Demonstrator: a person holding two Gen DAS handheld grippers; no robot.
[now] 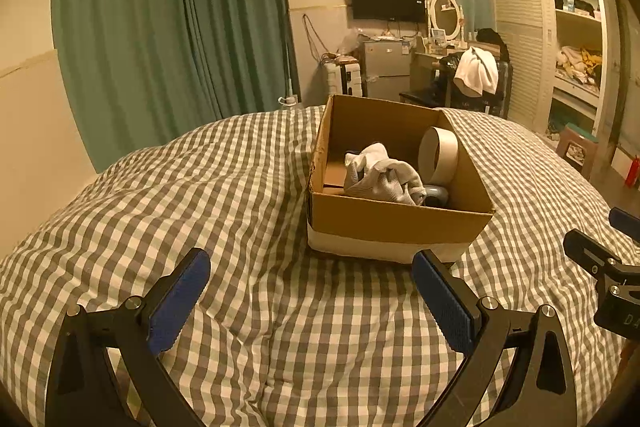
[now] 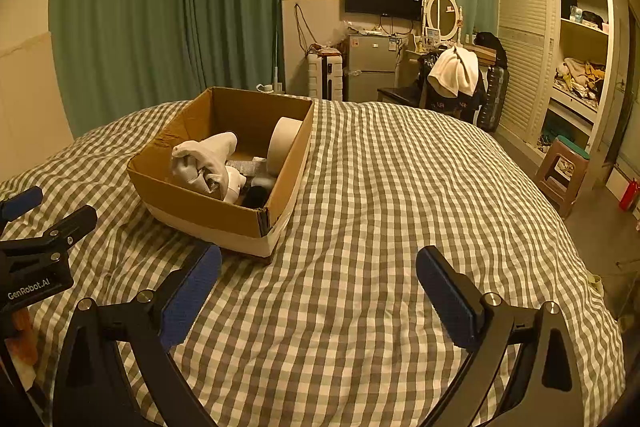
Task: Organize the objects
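An open cardboard box (image 1: 396,223) sits on the checked bedspread (image 1: 248,187). It holds a crumpled white cloth (image 1: 380,173), a roll of white tape (image 1: 438,155) on edge against the right wall, and a small dark object low at the front. The box (image 2: 208,207) also shows in the right wrist view, with the cloth (image 2: 208,159) and the tape roll (image 2: 282,143). My left gripper (image 1: 312,267) is open and empty, just short of the box's near side. My right gripper (image 2: 320,267) is open and empty, to the right of the box's near corner.
Green curtains (image 1: 168,27) hang behind the bed. A small fridge (image 2: 370,67), a chair with a white towel (image 2: 454,69), an open wardrobe (image 2: 576,55) and a stool (image 2: 560,167) stand beyond the bed's far and right edges.
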